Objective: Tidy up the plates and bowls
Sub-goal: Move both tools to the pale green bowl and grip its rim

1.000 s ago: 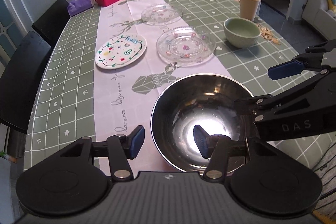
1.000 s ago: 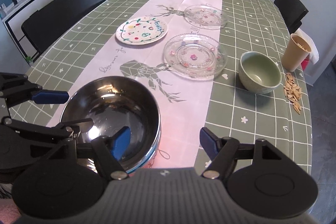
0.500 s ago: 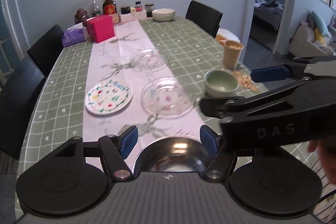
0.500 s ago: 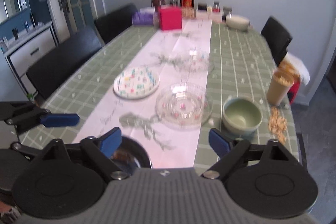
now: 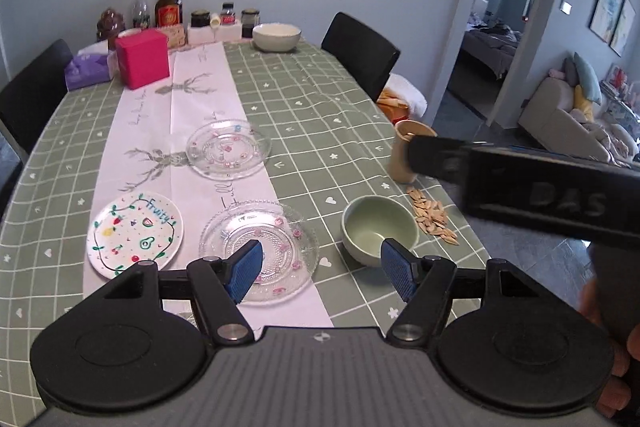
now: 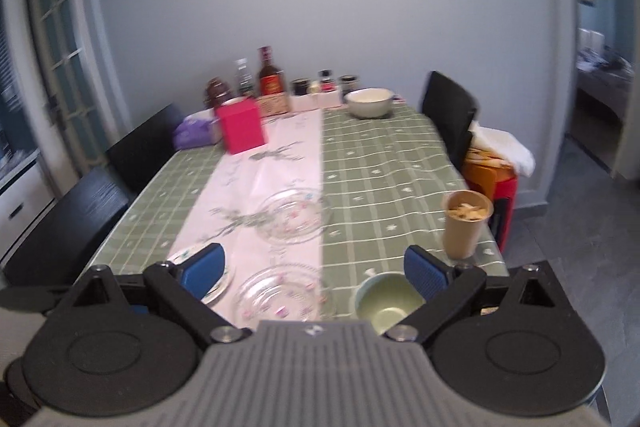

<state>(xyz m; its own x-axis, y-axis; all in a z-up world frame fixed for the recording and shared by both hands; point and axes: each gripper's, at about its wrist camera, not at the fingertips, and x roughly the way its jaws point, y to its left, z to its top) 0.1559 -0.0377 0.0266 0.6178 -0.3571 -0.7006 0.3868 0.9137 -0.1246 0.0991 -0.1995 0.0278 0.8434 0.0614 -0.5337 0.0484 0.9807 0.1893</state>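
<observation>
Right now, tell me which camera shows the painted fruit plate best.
The left wrist view: the painted fruit plate lies whole and sharp on the white runner, lettering readable. The right wrist view is blurred, and its own claw finger covers all but the plate's edge.

soft, even daylight, no hard shadows. left wrist view: sharp, with mild glare on the near clear glass plate [image 5: 260,247]; the black right gripper body crossing at right is blurred. right wrist view: smeared throughout, and the green checked tablecloth [image 6: 384,163] lacks crisp lines. both views bow straight edges and darken at the corners.
</observation>
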